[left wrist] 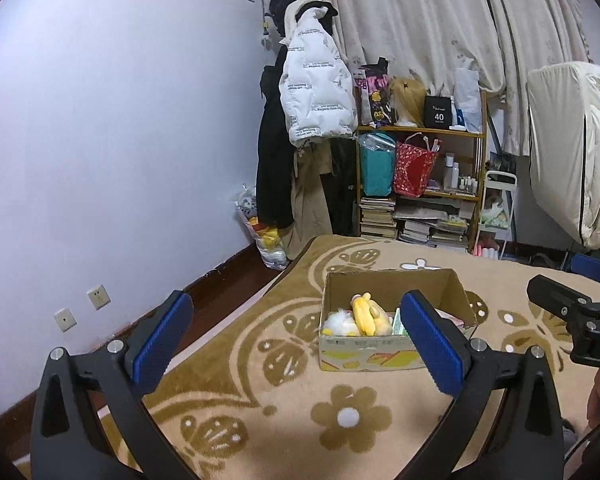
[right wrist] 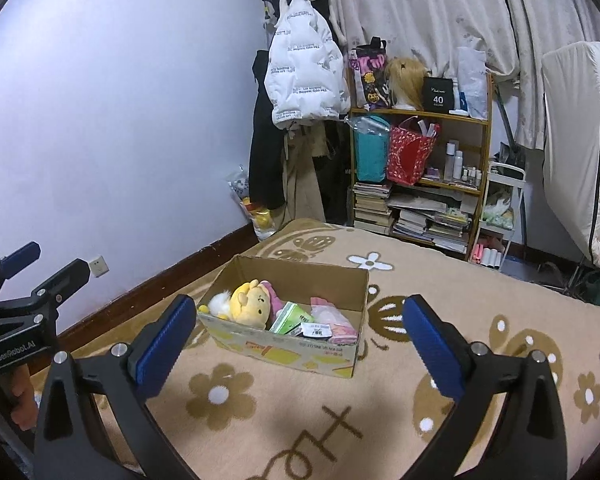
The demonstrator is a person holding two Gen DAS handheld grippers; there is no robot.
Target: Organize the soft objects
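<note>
Both your tools, left [left wrist: 296, 340] and right [right wrist: 296, 334], hover wide and empty above the bed [right wrist: 480, 296], short of the box [right wrist: 284, 350] holding the toys [right wrist: 250, 304]; drop one tool straight in and pinch gently.

Box [right wrist: 296, 350] top open w/ toys [right wrist: 252, 306] inside; bare blanket [right wrist: 340, 420] between it & both claws.

Left gripper [left wrist: 296, 338], right gripper [right wrist: 298, 340]; jaws wide apart, empty
</note>
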